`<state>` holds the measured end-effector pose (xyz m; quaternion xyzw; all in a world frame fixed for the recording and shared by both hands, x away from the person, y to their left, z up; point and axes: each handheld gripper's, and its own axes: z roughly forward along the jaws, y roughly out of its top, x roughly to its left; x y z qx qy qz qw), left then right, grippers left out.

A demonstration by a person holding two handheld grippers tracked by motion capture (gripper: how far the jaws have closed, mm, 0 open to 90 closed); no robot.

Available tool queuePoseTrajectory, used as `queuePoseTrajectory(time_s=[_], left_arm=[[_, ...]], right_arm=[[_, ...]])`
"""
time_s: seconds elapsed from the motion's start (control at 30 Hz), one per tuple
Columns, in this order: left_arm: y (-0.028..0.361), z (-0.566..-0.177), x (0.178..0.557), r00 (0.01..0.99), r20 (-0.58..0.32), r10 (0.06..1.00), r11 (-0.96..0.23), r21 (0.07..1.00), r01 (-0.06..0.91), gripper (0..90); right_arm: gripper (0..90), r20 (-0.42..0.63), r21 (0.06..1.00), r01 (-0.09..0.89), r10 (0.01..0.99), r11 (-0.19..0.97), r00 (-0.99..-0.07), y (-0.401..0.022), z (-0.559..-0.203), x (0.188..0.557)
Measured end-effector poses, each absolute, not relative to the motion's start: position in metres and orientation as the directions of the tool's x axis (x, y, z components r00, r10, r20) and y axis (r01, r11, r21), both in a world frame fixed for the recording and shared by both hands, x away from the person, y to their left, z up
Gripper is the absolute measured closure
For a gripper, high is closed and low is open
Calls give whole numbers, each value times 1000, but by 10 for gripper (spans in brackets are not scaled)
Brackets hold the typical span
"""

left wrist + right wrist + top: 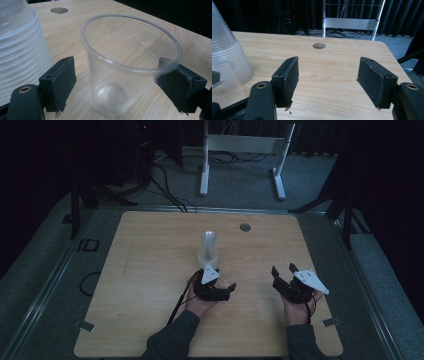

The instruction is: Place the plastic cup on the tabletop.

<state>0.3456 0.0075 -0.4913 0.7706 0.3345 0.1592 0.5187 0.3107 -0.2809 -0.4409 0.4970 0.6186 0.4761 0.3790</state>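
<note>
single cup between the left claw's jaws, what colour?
Colourless, clear plastic: the wood grain shows through the cup. Best in the left gripper view.

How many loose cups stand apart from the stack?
1: the cup stands upright on the table between the open left claw jaws, beside the stack. Nested cups in the stack cannot be counted.

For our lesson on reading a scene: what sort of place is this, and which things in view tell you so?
Probably a recording lab or studio, not a home: a bare wooden table with a cable hole, black curtains all round, and loose cables on grey carpet by a white metal stand.
</note>
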Motion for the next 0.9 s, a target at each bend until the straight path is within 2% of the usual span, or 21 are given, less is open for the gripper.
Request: queuePoseTrajectory(time_s=[0.47,0.9], left_arm=[[13,-492,338,742,-112,661,-256,896,364,144],[44,-497,327,721,-132,680,-247,885,395,148]], right_arm=[[329,5,966,254,976,51,-217,-281,-441,310],[329,6,965,256,977,50,-213,-283,-441,311]])
